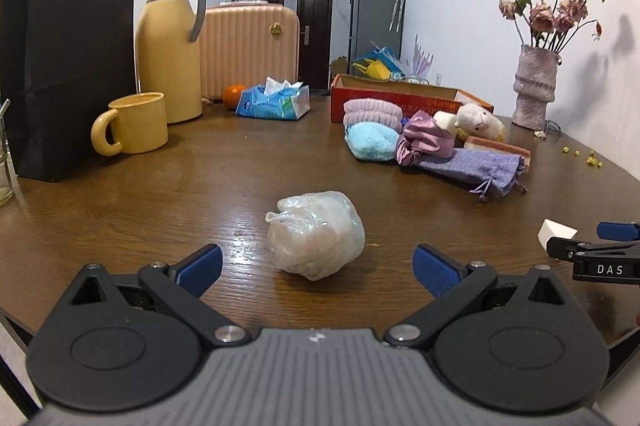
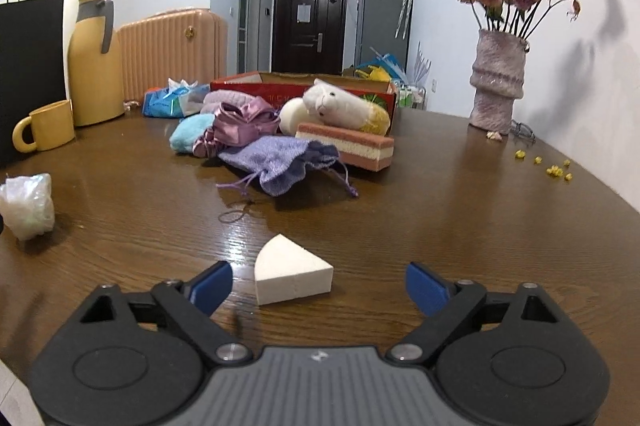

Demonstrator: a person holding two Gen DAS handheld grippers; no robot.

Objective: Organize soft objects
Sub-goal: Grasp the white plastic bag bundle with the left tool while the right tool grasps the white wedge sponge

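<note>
The round brown wooden table (image 1: 168, 182) is carrying a pile of soft things (image 2: 280, 130) at 12 o'clock. The left gripper (image 1: 316, 268) is standing released, a crumpled plastic bag (image 1: 316, 236) lying just ahead. The right gripper (image 2: 318, 286) is also standing released, grasping nothing, a white foam wedge (image 2: 292, 276) lying between its fingers.

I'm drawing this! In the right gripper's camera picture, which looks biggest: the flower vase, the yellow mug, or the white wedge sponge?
1. Flower vase.
2. White wedge sponge and yellow mug look about alike; the sponge sits nearest the camera, so I won't rank them.
</note>
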